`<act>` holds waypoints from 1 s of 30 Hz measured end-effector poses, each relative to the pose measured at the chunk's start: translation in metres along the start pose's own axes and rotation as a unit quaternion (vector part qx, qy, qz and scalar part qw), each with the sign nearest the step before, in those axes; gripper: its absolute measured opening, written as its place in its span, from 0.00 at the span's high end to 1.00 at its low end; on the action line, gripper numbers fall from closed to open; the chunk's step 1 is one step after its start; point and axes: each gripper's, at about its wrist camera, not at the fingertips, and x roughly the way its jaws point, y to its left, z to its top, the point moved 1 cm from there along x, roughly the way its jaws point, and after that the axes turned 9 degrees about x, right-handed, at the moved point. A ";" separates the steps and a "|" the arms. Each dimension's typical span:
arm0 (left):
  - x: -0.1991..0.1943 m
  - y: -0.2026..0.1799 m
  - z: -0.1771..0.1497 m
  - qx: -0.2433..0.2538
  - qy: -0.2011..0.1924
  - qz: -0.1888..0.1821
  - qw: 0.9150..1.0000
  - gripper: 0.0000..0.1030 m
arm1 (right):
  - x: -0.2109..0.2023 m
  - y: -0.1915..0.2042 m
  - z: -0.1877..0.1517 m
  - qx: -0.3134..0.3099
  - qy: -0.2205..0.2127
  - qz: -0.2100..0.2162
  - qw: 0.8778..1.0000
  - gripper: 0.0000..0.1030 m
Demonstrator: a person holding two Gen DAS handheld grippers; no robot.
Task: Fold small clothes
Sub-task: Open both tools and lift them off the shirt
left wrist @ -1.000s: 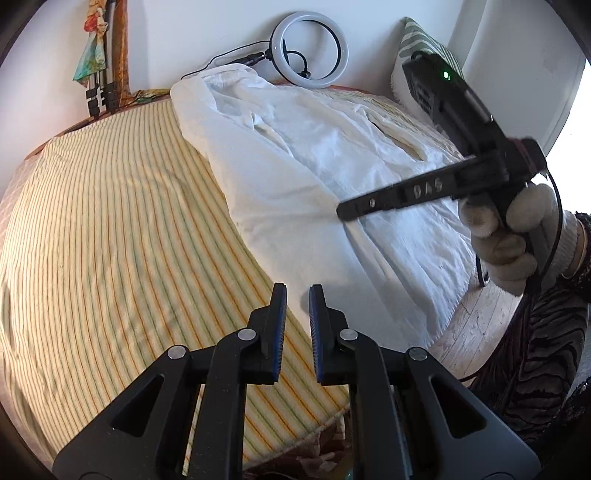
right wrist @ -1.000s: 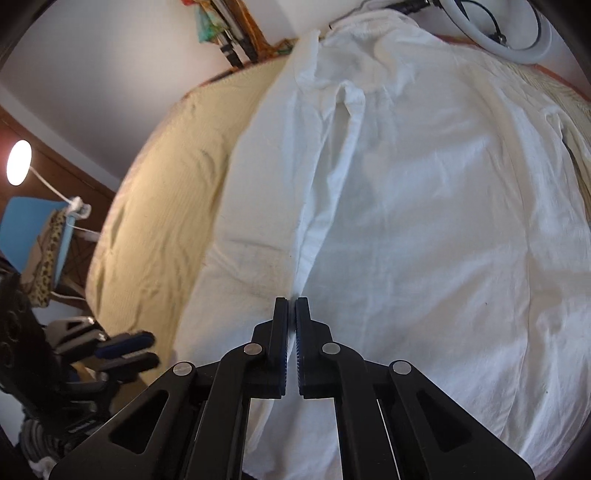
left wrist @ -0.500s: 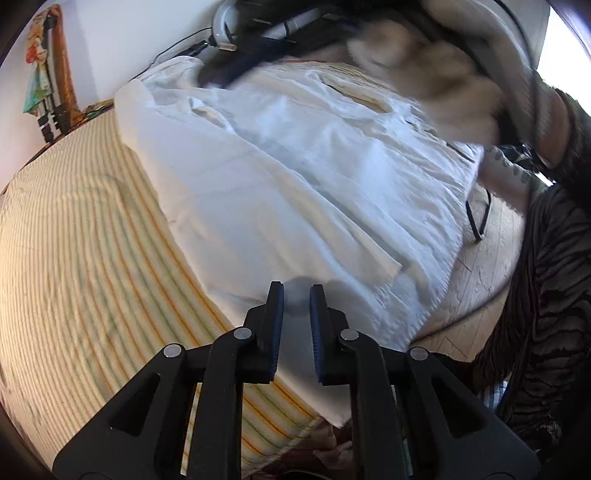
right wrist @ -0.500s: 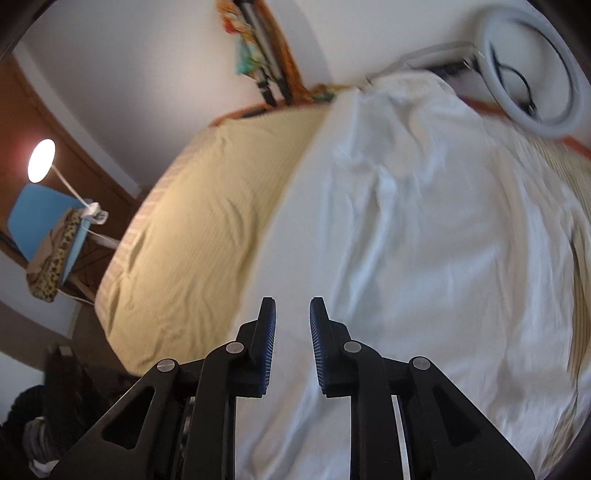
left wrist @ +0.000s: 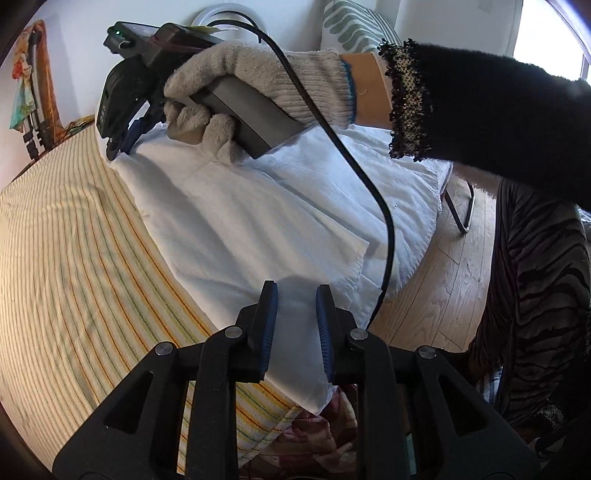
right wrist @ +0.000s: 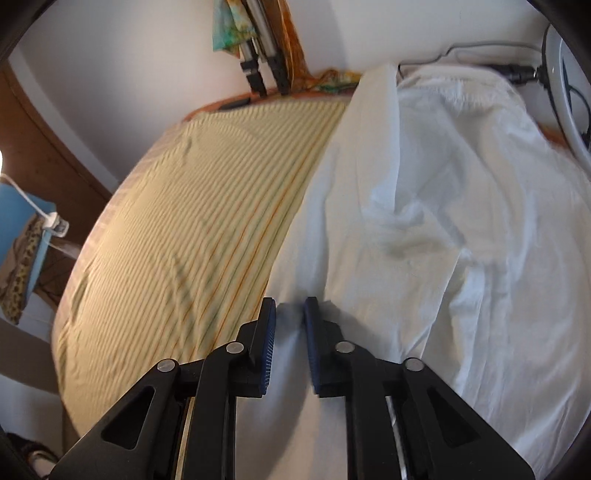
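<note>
A white garment [left wrist: 258, 206] lies spread on the striped yellow bed cover [left wrist: 74, 258]. My left gripper [left wrist: 293, 295] hovers over the garment's near corner at the bed's edge. Its jaws are opening, with cloth seen below the gap and nothing pressed. A gloved hand [left wrist: 236, 74] holds my right gripper [left wrist: 120, 142] at the garment's far left edge, tips down on the cloth. In the right wrist view the right gripper [right wrist: 290, 306] stands over the garment [right wrist: 424, 221] beside its left border. Its jaws are closing, a gap still between the pads.
A ring light [right wrist: 569, 92] and its cable lie at the head of the bed. A striped pillow [left wrist: 354, 29] leans on the wall. Tripod legs [right wrist: 258, 66] stand behind the bed, a blue chair [right wrist: 18, 221] to the left. Wooden floor [left wrist: 443, 280] and the person's patterned clothing [left wrist: 535, 277] lie right.
The right gripper swung from the garment's middle to its far left edge and sank, going from shut to parted. The left gripper shifted over the near corner and its jaws widened.
</note>
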 end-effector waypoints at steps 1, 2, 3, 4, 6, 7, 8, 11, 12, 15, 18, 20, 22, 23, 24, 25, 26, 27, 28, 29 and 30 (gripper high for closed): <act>-0.001 0.001 0.000 -0.005 0.002 -0.007 1.000 0.81 | -0.001 -0.003 0.002 0.011 0.004 0.006 1.000 0.88; -0.003 0.003 0.000 -0.012 0.005 -0.016 1.000 0.81 | -0.005 -0.006 0.003 0.021 0.005 0.009 1.000 0.88; -0.005 0.005 -0.001 -0.017 0.007 -0.021 1.000 0.81 | -0.012 -0.008 0.004 0.027 0.001 0.009 1.000 0.85; -0.008 0.008 -0.001 -0.023 0.009 -0.022 0.999 0.81 | -0.022 -0.011 0.003 0.030 -0.006 0.008 0.999 0.85; -0.018 0.013 0.000 -0.031 0.009 -0.007 0.999 0.81 | -0.044 -0.014 -0.002 0.039 -0.017 0.015 0.999 0.85; -0.024 0.019 0.001 -0.034 0.007 0.009 0.999 0.81 | -0.053 -0.015 -0.005 0.043 -0.023 0.024 0.999 0.85; -0.034 0.025 0.003 -0.041 0.003 0.026 0.999 0.81 | -0.068 -0.016 -0.011 0.045 -0.030 0.032 0.998 0.85; -0.066 0.044 0.012 -0.056 -0.014 0.078 0.995 0.81 | -0.105 -0.017 -0.029 0.043 -0.051 0.031 0.997 0.82; -0.077 0.051 0.015 -0.058 -0.016 0.097 0.993 0.81 | -0.119 -0.016 -0.036 0.041 -0.059 0.024 0.997 0.81; -0.119 0.073 0.033 -0.085 -0.026 0.151 0.985 0.81 | -0.155 -0.014 -0.050 0.043 -0.077 0.028 0.996 0.81; -0.170 0.088 0.058 -0.110 -0.045 0.199 0.973 0.81 | -0.186 -0.010 -0.065 0.040 -0.098 0.020 0.994 0.81; -0.201 0.085 0.084 -0.125 -0.053 0.234 0.963 0.81 | -0.199 -0.008 -0.077 0.034 -0.106 0.007 0.994 0.77; -0.222 0.080 0.107 -0.133 -0.048 0.256 0.956 0.81 | -0.208 -0.005 -0.087 0.030 -0.108 -0.002 0.994 0.76; -0.229 0.075 0.123 -0.134 -0.050 0.267 0.953 0.81 | -0.212 -0.003 -0.091 0.028 -0.108 -0.001 0.994 0.76; -0.234 0.072 0.137 -0.136 -0.049 0.282 0.948 0.77 | -0.217 -0.001 -0.095 0.025 -0.110 0.001 0.994 0.76; -0.237 0.065 0.152 -0.139 -0.048 0.291 0.945 0.73 | -0.221 0.000 -0.098 0.023 -0.113 -0.001 0.993 0.76; -0.240 0.058 0.170 -0.146 -0.055 0.291 0.944 0.72 | -0.226 0.002 -0.100 0.022 -0.119 -0.004 0.993 0.76; -0.242 0.056 0.184 -0.155 -0.064 0.289 0.942 0.72 | -0.230 0.004 -0.102 0.023 -0.123 -0.004 0.992 0.76; -0.247 0.050 0.198 -0.166 -0.083 0.286 0.940 0.72 | -0.233 0.004 -0.103 0.024 -0.126 -0.003 0.992 0.76; -0.246 0.045 0.211 -0.165 -0.092 0.291 0.938 0.72 | -0.237 0.005 -0.104 0.027 -0.129 -0.002 0.991 0.75; -0.242 0.040 0.226 -0.156 -0.095 0.305 0.935 0.71 | -0.241 0.005 -0.106 0.028 -0.131 0.000 0.991 0.74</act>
